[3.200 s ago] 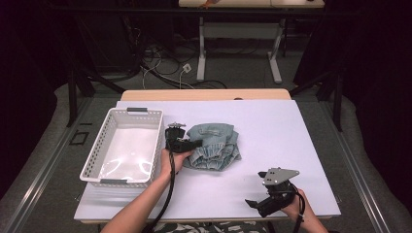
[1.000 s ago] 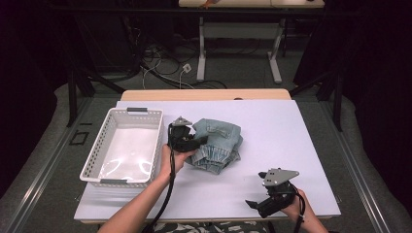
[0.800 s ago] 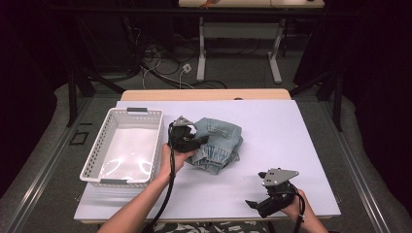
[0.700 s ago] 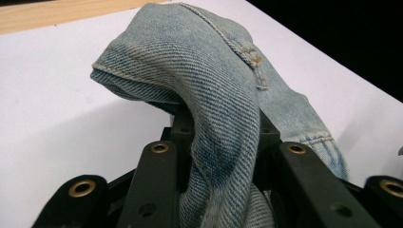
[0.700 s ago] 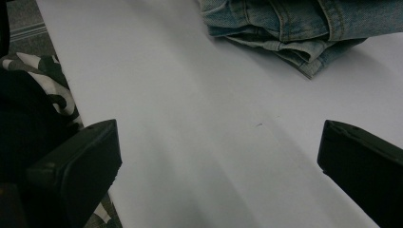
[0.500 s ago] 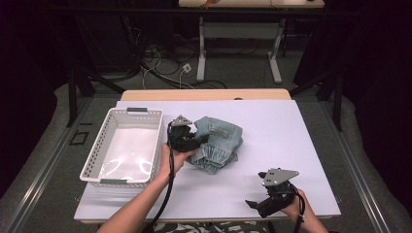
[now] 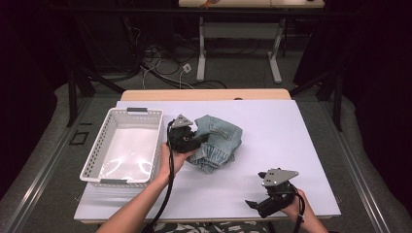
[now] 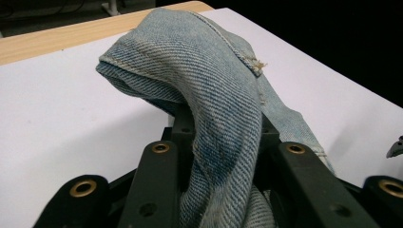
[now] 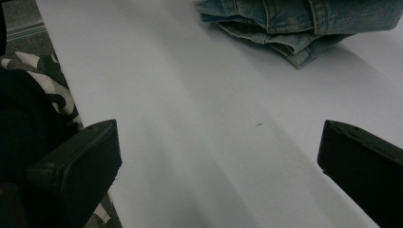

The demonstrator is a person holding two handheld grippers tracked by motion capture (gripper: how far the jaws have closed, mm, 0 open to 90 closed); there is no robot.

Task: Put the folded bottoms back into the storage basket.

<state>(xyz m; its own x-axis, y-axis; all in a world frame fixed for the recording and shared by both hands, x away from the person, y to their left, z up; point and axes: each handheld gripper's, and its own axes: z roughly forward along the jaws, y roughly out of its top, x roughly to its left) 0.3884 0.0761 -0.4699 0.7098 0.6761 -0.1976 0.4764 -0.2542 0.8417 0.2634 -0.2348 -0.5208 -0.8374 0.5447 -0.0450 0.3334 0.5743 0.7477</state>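
Pinching a denim fold, left hand-held gripper (image 7: 200,141) lifts jeans (image 7: 217,141) at frame centre beside basket (image 7: 104,181), likely to move them; right hand-held gripper (image 7: 255,205) rests wide open, empty, lower right on bench (image 7: 301,131).

Bright light from above on white tabletop (image 7: 291,145); room around dark. Shiny glare spot inside basket (image 7: 127,150). Soft shadow beside jeans (image 9: 304,28). Black jaws close to right gripper camera look blurry. High view slightly soft.

Faded light-blue denim garment (image 7: 217,141); white perforated plastic basket (image 7: 124,146). White desk (image 7: 272,131) top, tan wooden far edge. Black tools (image 7: 187,140), brass-coloured rivets.
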